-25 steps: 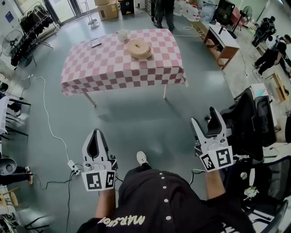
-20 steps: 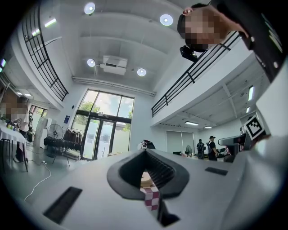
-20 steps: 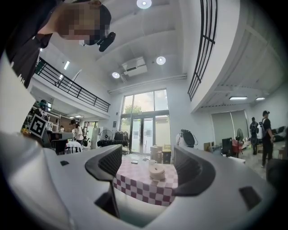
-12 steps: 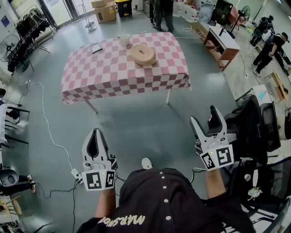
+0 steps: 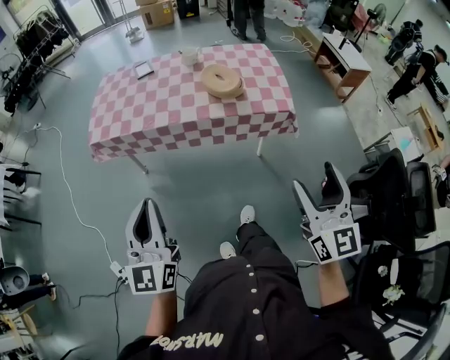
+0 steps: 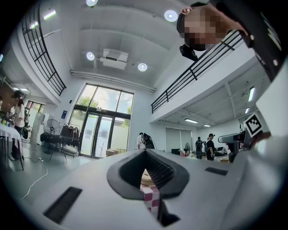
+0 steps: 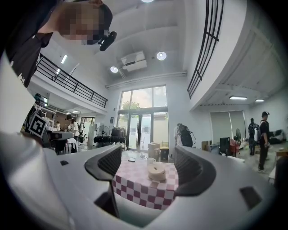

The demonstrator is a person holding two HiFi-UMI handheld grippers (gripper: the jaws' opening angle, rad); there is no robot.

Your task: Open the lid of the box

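A round tan box (image 5: 222, 80) with its lid on sits on a table with a pink-and-white checked cloth (image 5: 183, 112), a few steps ahead of me across the floor. Both grippers are held low in front of my body, far from the table. My left gripper (image 5: 145, 205) is shut with its tips together and holds nothing. My right gripper (image 5: 315, 180) is open wide and empty. The right gripper view frames the box (image 7: 157, 172) and the cloth (image 7: 141, 188) between the two pads. In the left gripper view only a sliver of the box (image 6: 144, 178) shows through the jaw gap.
A white cup (image 5: 189, 55) and a flat dark tablet (image 5: 143, 69) lie at the table's far side. Black office chairs (image 5: 397, 204) stand close on my right. A cable (image 5: 67, 190) runs over the floor at left. People (image 5: 247, 17), a desk (image 5: 343, 58) and cardboard boxes (image 5: 158, 13) are beyond the table.
I have walked forward: one foot has stepped out ahead and the table has shifted in view. Both grippers keep their place in front of me.
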